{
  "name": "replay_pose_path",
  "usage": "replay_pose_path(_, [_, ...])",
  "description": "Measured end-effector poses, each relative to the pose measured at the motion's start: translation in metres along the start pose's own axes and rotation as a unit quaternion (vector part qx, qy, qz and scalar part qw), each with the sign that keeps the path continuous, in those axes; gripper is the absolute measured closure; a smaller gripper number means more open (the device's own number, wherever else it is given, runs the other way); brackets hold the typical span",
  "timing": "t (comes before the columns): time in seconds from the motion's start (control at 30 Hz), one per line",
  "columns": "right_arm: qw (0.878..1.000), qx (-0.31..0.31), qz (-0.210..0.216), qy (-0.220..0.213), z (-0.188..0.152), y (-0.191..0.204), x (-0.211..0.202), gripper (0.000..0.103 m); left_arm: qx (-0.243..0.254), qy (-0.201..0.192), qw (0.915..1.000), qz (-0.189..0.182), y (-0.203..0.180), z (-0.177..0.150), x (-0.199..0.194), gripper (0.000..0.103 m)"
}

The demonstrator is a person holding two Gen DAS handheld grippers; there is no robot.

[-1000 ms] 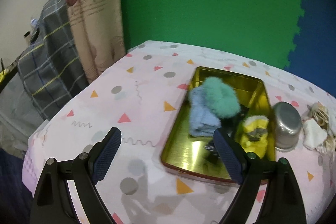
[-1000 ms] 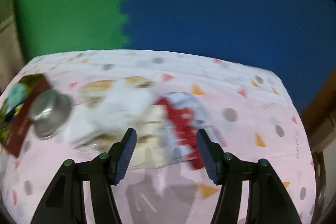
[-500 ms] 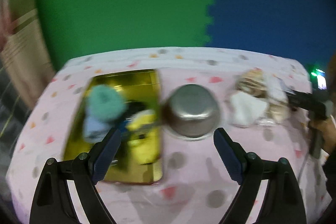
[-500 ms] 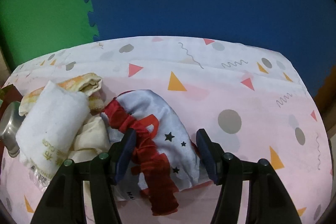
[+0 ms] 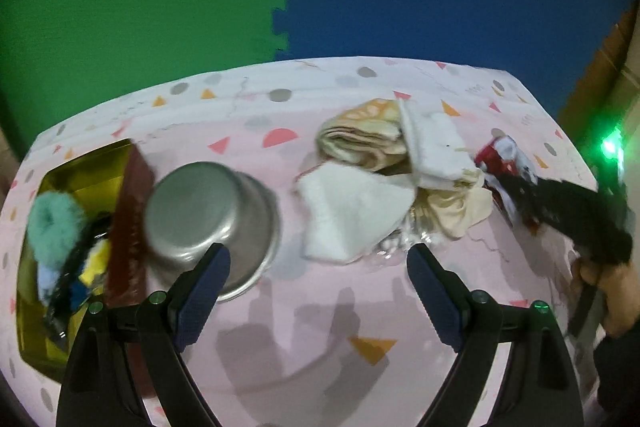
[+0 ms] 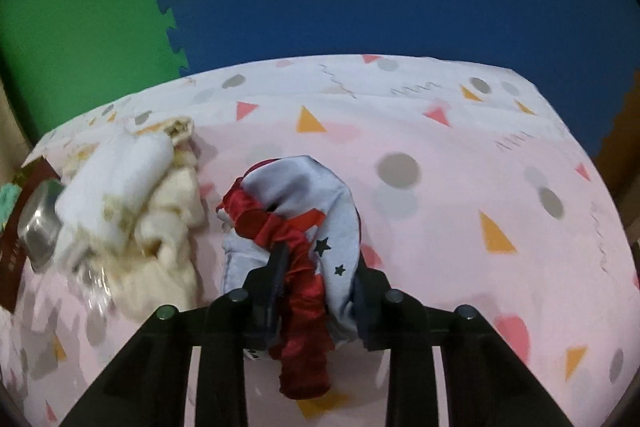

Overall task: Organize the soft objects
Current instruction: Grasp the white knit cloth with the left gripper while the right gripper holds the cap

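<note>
My right gripper (image 6: pixel 316 283) is shut on a grey satin pouch with stars and a red ruffled band (image 6: pixel 304 227), at the table's right side; the pouch also shows in the left wrist view (image 5: pixel 506 157). Left of it lies a pile of soft cloths: a white rolled towel (image 6: pixel 116 183), cream fabric (image 6: pixel 172 231) and an orange-patterned cloth (image 5: pixel 364 135). My left gripper (image 5: pixel 318 291) is open and empty, above the table in front of a folded white cloth (image 5: pixel 348 211). A gold tin (image 5: pixel 72 171) at far left holds a teal fluffy item (image 5: pixel 54 227) and other soft things.
An upturned steel bowl (image 5: pixel 208 215) stands between the tin and the cloth pile. The tin's dark red wall (image 5: pixel 130 227) faces the bowl. The pink patterned tablecloth (image 6: pixel 460 187) covers the table. Green and blue foam mats form the back wall.
My right gripper has closed on the satin pouch. My left gripper has swung right from the tin, so the bowl and cloth pile now lie ahead of it.
</note>
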State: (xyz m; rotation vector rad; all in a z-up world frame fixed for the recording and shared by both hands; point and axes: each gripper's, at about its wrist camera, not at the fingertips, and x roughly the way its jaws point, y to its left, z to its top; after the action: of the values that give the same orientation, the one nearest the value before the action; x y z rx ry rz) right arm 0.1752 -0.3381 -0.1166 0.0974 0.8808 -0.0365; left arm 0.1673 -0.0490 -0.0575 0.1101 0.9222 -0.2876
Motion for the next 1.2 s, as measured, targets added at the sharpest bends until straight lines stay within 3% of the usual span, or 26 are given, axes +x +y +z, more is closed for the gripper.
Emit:
replay_pose_path(0.2, [1.0, 0.009, -0.003, -0.009, -0.024, -0.013, -0.019, 0.074, 0.011, 0.016, 0.9998, 0.005, -0.018, 0.012, 0.027, 0.015])
replay_pose_path(0.4, [1.0, 0.011, 0.002, -0.008, -0.024, -0.014, -0.017, 0.072, 0.005, 0.032, 0.9995, 0.004, -0.023, 0.023, 0.057, 0.016])
replay_pose_path(0.47, [1.0, 0.015, 0.006, -0.008, -0.025, -0.015, -0.017, 0.071, 0.001, 0.033, 0.9995, 0.003, -0.022, 0.024, 0.062, 0.026])
replay_pose_path(0.53, [1.0, 0.018, 0.01, -0.008, -0.025, -0.017, -0.017, 0.071, -0.006, 0.041, 0.9989, -0.022, -0.023, 0.024, 0.064, 0.055])
replay_pose_path(0.57, [1.0, 0.019, 0.011, -0.008, -0.025, -0.017, -0.017, 0.071, -0.008, 0.041, 0.9987, -0.029, -0.023, 0.023, 0.064, 0.058])
replay_pose_path(0.63, [1.0, 0.021, 0.013, -0.008, -0.025, -0.018, -0.017, 0.071, 0.003, 0.036, 0.9991, -0.024, -0.027, 0.021, 0.061, 0.077])
replay_pose_path(0.7, [1.0, 0.021, 0.014, -0.007, -0.025, -0.018, -0.016, 0.071, 0.008, 0.036, 0.9989, -0.028, -0.028, 0.019, 0.057, 0.083])
replay_pose_path(1.2, [1.0, 0.022, 0.015, -0.007, -0.025, -0.018, -0.016, 0.071, -0.004, 0.038, 0.9968, -0.069, -0.016, -0.019, -0.012, 0.087])
